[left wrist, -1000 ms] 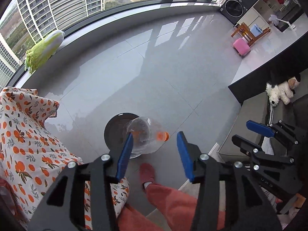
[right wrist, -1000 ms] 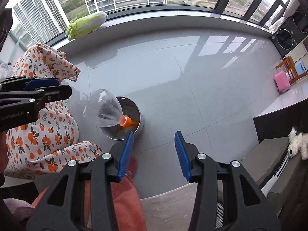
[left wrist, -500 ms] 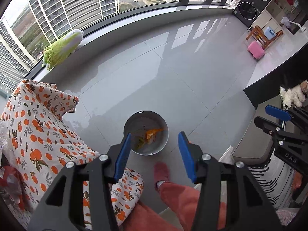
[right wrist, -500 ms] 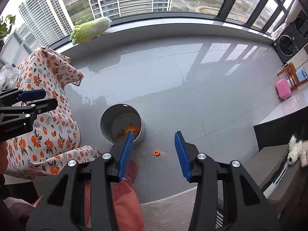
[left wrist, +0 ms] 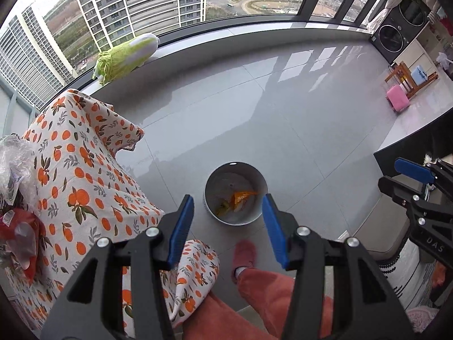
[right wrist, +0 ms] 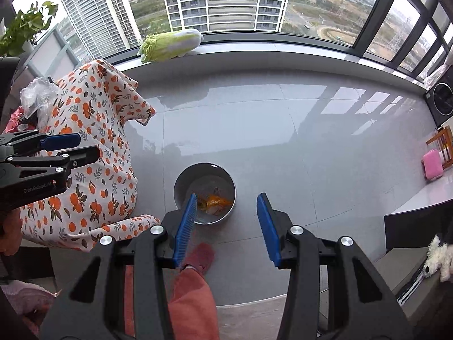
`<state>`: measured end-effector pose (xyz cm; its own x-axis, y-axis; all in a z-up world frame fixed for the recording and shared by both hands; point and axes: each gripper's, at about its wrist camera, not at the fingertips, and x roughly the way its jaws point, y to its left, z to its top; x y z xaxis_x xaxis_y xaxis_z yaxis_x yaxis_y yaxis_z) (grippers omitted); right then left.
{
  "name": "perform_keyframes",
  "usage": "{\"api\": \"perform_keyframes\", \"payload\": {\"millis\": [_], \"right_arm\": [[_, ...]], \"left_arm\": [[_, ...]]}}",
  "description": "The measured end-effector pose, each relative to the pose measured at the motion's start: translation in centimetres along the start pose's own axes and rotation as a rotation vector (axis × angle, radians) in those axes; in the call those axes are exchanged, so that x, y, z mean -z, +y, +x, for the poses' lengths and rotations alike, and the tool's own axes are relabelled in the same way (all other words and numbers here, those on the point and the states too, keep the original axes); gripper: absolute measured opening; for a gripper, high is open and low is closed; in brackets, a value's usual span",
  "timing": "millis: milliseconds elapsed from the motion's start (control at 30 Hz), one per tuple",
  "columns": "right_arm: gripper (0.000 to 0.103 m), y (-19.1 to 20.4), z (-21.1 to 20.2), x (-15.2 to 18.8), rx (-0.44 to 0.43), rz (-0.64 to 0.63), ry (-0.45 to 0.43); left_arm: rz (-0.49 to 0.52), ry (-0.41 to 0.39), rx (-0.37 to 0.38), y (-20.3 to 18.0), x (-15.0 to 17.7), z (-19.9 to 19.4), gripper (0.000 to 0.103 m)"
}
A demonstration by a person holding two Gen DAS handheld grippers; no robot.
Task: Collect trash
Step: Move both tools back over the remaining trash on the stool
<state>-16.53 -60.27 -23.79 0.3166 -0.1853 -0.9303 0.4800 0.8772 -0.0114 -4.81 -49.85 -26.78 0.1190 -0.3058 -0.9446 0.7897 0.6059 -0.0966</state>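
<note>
A grey round bin [left wrist: 210, 182] [right wrist: 181, 182] stands on the tiled floor with an orange wrapper [left wrist: 242, 197] [right wrist: 216, 200] and pale scraps inside. My left gripper [left wrist: 228, 197] hangs high above it, open, nothing between its blue pads. The right gripper [right wrist: 227, 197] is also open and empty above the bin's right side. Each shows in the other's view: the right gripper [left wrist: 389, 173] at the right edge, the left gripper [right wrist: 88, 145] at the left edge. Crumpled clear plastic [left wrist: 15, 161] [right wrist: 39, 93] and a red packet [left wrist: 19, 235] lie on the orange-print tablecloth [left wrist: 85, 187].
A person's coral trouser leg and pink slipper [left wrist: 245, 255] [right wrist: 201, 255] stand just before the bin. A cabbage plush [left wrist: 127, 53] lies on the window sill. A black counter [left wrist: 410, 141], a plush dog [right wrist: 438, 257] and a pink stool [left wrist: 397, 99] are at the right.
A clear bottle with an orange cap, in the air over the bin a second ago, has dropped out of sight. Both grippers have lifted and drawn back, still open.
</note>
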Motion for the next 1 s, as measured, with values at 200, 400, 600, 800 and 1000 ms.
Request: {"api": "perform_keyframes", "payload": {"millis": [200,400,600,800,1000], "right_arm": [[0.043,3.3,-0.4,-1.8,-0.059,-0.086,-0.017],[0.051,9.0,-1.2,-3.8,-0.139,-0.233,-0.045],[0.051,17.0,-1.8,-5.5,-0.217,-0.41,-0.061],[0.051,26.7,-2.6,-6.4,-0.274,-0.53,-0.079],[0.051,37.7,-2.7,-6.9,-0.329,-0.552,-0.062]], "left_arm": [[-0.083,-0.023,-0.042,2.8,1.3,-2.3,0.051],[-0.228,-0.056,-0.116,7.8,4.3,-5.7,0.064],[-0.414,-0.092,-0.207,15.7,9.2,-9.7,0.065],[-0.559,-0.103,-0.281,25.3,15.0,-13.1,0.065],[-0.623,-0.089,-0.334,35.8,20.2,-16.0,0.065]]}}
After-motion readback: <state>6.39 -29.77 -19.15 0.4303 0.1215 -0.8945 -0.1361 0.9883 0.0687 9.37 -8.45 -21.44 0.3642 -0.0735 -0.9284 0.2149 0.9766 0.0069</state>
